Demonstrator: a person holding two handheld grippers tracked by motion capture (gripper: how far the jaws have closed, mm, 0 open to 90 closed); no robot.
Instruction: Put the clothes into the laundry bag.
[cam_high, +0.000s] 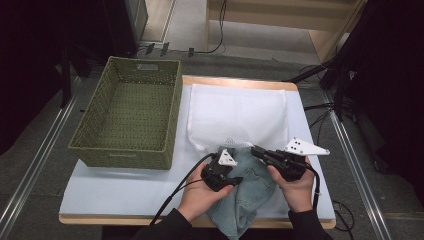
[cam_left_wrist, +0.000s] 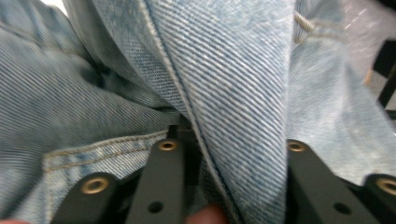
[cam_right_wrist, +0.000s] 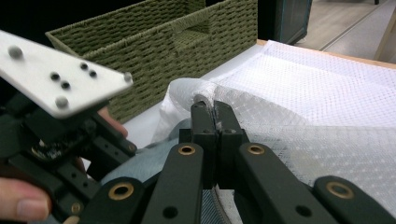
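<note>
White-covered table (cam_high: 125, 192) w/ green basket (cam_high: 131, 116) at left: we're stuffing the jeans (cam_high: 250, 187) into the mesh bag (cam_high: 237, 116). Right gripper (cam_right_wrist: 214, 106) fingers are pinching the bag's rim; left gripper (cam_left_wrist: 229, 144) fingers are clamping a denim fold. Next we're pushing denim deeper into the mouth.

Basket: your empty olive-green woven rectangular basket (cam_high: 131, 112) sits at the table's left, beside the bag.
Bag: the flat white mesh fabric bag (cam_high: 237, 116) lies mid-table on the pale sheet.
Jeans: the crumpled light-blue denim jeans (cam_high: 248, 192) lie at the near edge, their top touching the bag's near edge.
Left gripper (cam_high: 223, 176): on the denim.
Right gripper (cam_high: 257, 152): pointing left at the bag's near edge.
Table: light wooden table (cam_high: 240, 82).
</note>
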